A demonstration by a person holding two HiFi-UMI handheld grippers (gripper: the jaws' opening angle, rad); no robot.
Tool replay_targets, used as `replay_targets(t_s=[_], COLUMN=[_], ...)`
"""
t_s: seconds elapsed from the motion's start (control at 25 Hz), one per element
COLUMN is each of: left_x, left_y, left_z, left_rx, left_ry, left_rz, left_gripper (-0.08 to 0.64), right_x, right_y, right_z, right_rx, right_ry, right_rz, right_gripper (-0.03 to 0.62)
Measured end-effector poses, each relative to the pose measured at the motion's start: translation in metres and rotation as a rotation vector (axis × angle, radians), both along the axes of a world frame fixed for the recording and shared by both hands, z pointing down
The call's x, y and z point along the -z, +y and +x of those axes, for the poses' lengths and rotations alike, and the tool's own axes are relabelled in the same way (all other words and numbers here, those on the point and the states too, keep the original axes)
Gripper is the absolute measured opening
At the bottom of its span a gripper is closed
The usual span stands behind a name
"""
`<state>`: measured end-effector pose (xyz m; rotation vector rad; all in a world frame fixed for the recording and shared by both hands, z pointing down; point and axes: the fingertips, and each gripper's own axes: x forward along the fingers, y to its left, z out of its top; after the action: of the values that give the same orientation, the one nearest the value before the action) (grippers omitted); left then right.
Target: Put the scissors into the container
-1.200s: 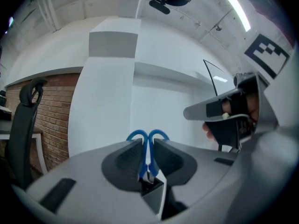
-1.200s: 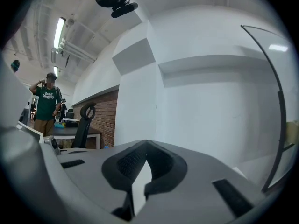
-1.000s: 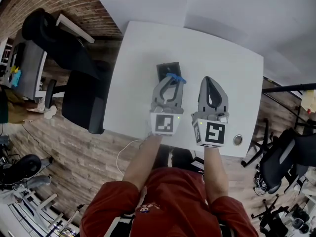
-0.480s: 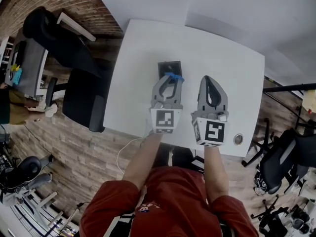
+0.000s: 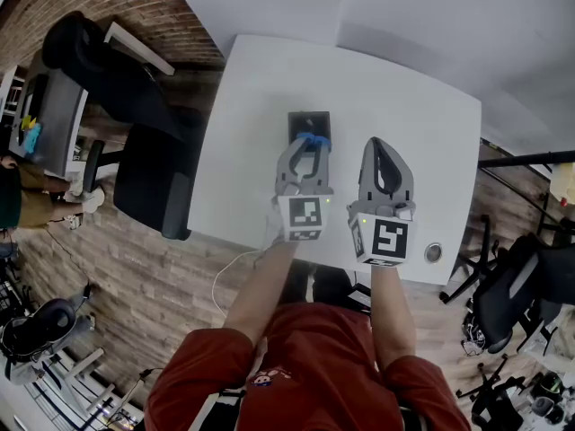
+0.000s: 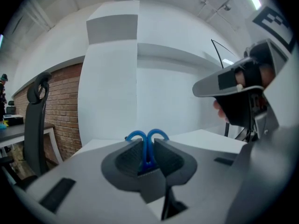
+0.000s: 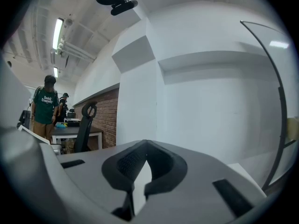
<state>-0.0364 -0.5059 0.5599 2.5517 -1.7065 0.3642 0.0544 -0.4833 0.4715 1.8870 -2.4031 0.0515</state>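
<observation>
A pair of scissors with blue loop handles (image 5: 315,139) (image 6: 147,137) is clamped between the pads of my left gripper (image 5: 308,144) (image 6: 147,154), handles pointing forward past the tips. That gripper hangs just over the small black container (image 5: 307,121), which stands on the white table (image 5: 404,97); the blades are hidden by the jaws. My right gripper (image 5: 381,146) (image 7: 144,144) floats to the right of the left one, shut with nothing in it, and clear of the container.
A small round metal fitting (image 5: 433,254) sits in the table near its front right corner. A black office chair (image 5: 148,182) (image 6: 35,125) stands off the table's left edge. Two people (image 7: 46,107) stand far off by a desk.
My left gripper has sunk slightly and tipped nose-down over the container, still holding the scissors. The right gripper has stayed put.
</observation>
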Motion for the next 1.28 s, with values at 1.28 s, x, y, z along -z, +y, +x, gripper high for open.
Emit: replay_targets(t_s=[1.28], left_x=[0.006], left_y=[0.018], left_z=[-0.003], left_rx=[-0.028], left_ry=[-0.008], left_rz=[-0.036], left_gripper=[0.137], right_x=[0.012], right_y=[0.017], right_z=[-0.010], right_rx=[0.011], right_ry=[0.000], right_rz=[0.023], right_gripper=[0.009])
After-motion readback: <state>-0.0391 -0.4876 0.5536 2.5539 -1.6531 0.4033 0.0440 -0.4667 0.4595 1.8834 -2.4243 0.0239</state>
